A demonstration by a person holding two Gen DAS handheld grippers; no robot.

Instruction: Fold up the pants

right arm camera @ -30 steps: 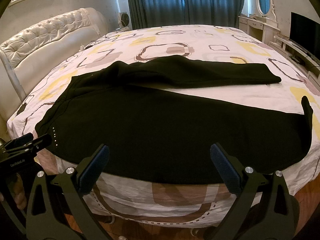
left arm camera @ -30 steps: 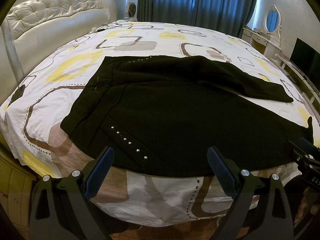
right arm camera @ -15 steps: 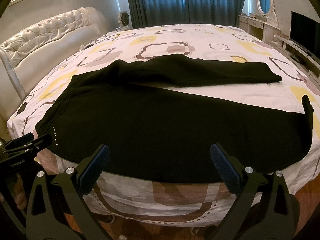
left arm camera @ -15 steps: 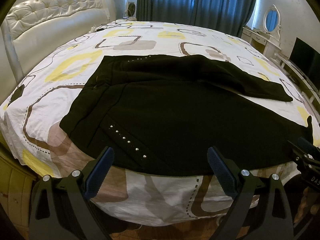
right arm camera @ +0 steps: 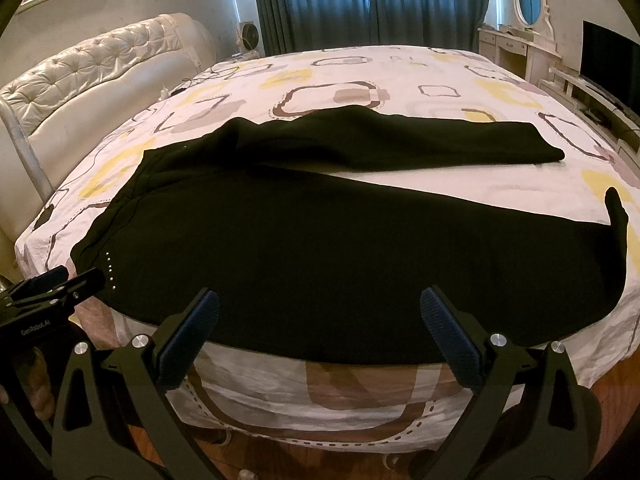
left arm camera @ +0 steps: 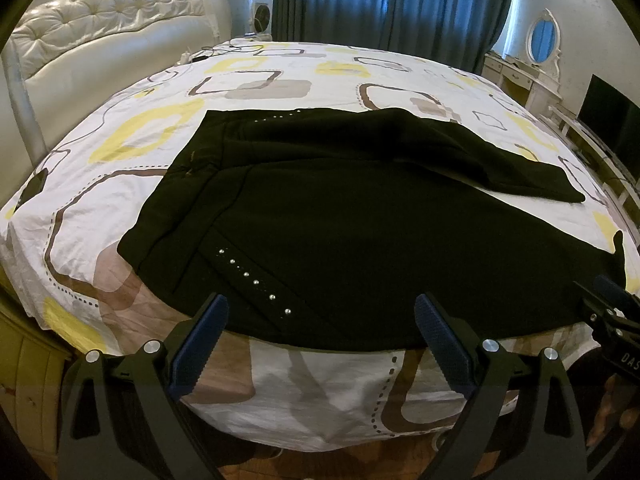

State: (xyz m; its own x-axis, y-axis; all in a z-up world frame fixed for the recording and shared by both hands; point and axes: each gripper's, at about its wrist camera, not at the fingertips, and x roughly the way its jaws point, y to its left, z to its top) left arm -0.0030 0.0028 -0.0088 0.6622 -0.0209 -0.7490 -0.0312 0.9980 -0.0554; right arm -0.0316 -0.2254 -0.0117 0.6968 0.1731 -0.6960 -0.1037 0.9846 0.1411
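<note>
Black pants [left arm camera: 340, 216] [right arm camera: 320, 240] lie spread flat on the bed, waistband to the left, both legs running to the right. A row of silver studs [left arm camera: 252, 278] marks the near hip. The far leg [right arm camera: 420, 144] lies apart from the near leg, with bare sheet between them. My left gripper [left arm camera: 320, 340] hovers open at the bed's near edge, just short of the studded hip. My right gripper [right arm camera: 320, 336] is open too, in front of the near leg's lower edge. Neither holds anything. Each gripper shows at the edge of the other's view.
The bed [left arm camera: 280, 84] has a white sheet with yellow and brown squares. A tufted headboard [left arm camera: 108, 36] stands at the left. Blue curtains [right arm camera: 368, 0], a white dresser with an oval mirror [right arm camera: 528, 8] and a dark television [right arm camera: 608, 68] are at the back and right. Wooden floor lies below.
Both grippers have drifted very slightly; the pants sit a touch lower in the views. Nothing was grasped or released.
</note>
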